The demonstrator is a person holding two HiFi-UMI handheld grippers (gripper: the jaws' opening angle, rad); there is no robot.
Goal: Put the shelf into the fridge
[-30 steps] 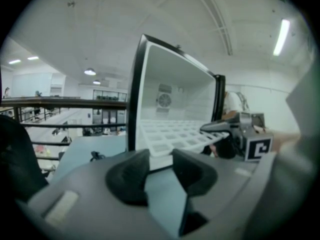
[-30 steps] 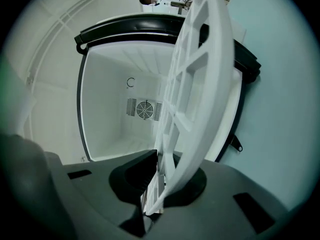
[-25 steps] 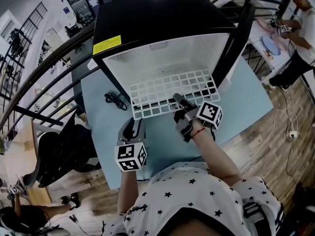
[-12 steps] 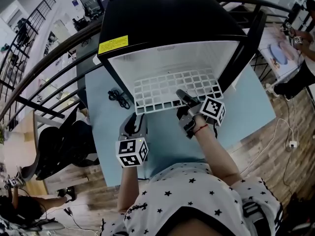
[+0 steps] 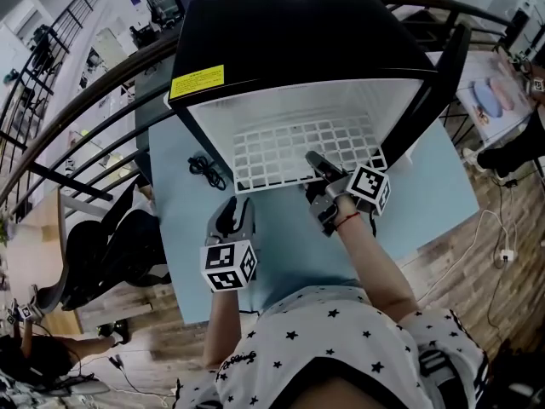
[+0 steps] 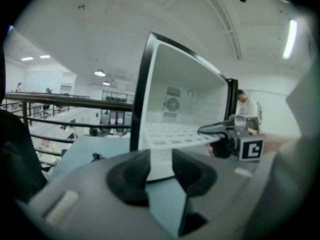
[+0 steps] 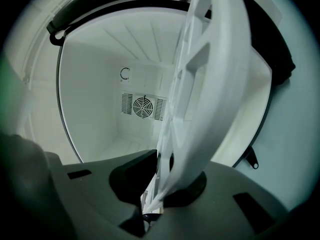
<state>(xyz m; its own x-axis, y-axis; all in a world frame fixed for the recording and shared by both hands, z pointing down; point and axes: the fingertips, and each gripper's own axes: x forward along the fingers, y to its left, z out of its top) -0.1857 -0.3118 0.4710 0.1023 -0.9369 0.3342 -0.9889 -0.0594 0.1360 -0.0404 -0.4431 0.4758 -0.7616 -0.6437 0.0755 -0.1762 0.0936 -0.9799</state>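
A black mini fridge (image 5: 289, 32) stands on the table with its white inside open toward me. The white grid shelf (image 5: 289, 147) lies partly inside it, its front edge sticking out. My right gripper (image 5: 317, 167) is shut on that front edge near the right; in the right gripper view the shelf (image 7: 200, 84) runs up from between the jaws of the right gripper (image 7: 162, 169). My left gripper (image 5: 240, 204) hangs just short of the shelf's front left part, jaws closing with nothing between them. The left gripper view shows the left gripper (image 6: 161, 156) facing the shelf (image 6: 170, 134).
A black cable (image 5: 203, 167) lies on the light blue table (image 5: 426, 186), left of the fridge. The fridge door (image 5: 438, 66) stands open at the right. A fan grille (image 7: 144, 106) sits on the fridge's back wall. A dark chair (image 5: 111, 254) stands at the table's left.
The shelf has slid deeper into the fridge with the right gripper on it. The left gripper has followed a little toward the shelf's front edge.
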